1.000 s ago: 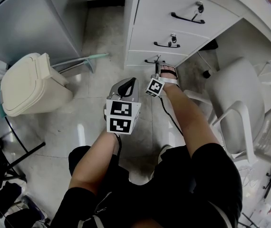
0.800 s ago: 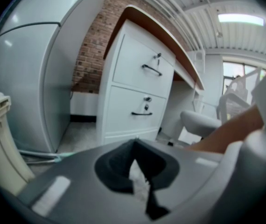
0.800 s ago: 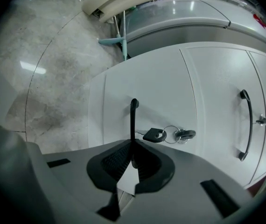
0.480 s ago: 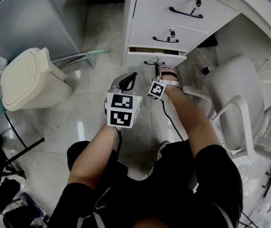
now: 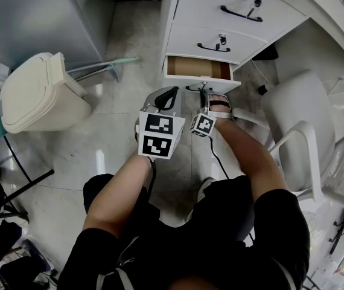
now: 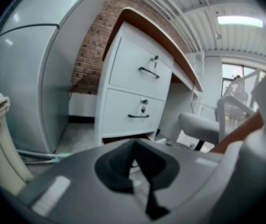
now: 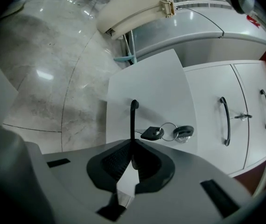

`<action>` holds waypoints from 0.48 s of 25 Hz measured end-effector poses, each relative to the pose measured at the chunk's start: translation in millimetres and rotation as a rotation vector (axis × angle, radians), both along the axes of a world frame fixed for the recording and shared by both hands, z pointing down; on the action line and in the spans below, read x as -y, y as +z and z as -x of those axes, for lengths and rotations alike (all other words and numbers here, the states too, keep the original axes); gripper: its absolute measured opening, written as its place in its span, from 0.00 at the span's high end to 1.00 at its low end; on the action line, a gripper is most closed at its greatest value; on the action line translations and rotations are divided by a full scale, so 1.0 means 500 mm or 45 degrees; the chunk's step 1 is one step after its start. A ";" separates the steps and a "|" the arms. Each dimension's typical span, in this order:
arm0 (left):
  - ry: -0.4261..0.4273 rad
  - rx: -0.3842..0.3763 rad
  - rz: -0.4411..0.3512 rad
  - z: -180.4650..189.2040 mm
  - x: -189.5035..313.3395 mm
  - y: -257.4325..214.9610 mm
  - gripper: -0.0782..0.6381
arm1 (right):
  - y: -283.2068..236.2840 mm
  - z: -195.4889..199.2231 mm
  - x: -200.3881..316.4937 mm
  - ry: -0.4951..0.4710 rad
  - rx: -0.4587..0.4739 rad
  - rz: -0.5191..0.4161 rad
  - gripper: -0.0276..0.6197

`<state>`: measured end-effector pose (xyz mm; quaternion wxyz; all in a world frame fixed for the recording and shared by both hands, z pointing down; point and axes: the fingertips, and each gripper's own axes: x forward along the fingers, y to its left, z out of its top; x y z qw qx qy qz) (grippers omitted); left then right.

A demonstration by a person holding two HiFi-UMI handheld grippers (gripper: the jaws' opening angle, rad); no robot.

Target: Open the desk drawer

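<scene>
The white desk has three stacked drawers. Its bottom drawer (image 5: 199, 71) stands partly pulled out, and the brown inside shows. My right gripper (image 5: 206, 93) is shut on that drawer's black handle (image 7: 133, 113), which runs straight between the jaws in the right gripper view. A key on a ring (image 7: 169, 133) hangs from the lock beside the handle. The middle drawer (image 5: 211, 41) and top drawer (image 5: 235, 8) are closed. My left gripper (image 5: 167, 96) hangs just left of the right one, in front of the drawer, shut on nothing.
A cream pedal bin (image 5: 36, 101) stands on the floor at the left, with a grey cabinet (image 5: 33, 17) behind it. A white chair (image 5: 299, 125) is close on the right. A green-handled tool (image 5: 108, 65) leans by the cabinet.
The bottom drawer has slid from shut to partly open. My right gripper has come back towards me with the handle in it, and the left gripper has drifted back alongside.
</scene>
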<state>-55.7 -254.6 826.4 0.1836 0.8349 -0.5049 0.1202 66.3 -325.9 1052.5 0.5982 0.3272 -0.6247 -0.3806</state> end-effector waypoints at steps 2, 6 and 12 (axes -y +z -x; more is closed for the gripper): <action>-0.004 0.005 0.002 0.003 0.000 0.001 0.89 | -0.001 -0.002 -0.010 -0.007 -0.006 0.004 0.94; -0.010 0.008 0.005 0.004 -0.002 0.003 0.89 | -0.002 -0.005 -0.031 -0.003 0.004 0.018 0.94; 0.018 0.007 0.021 -0.007 -0.002 0.010 0.89 | 0.001 -0.008 -0.039 0.038 0.019 0.041 0.94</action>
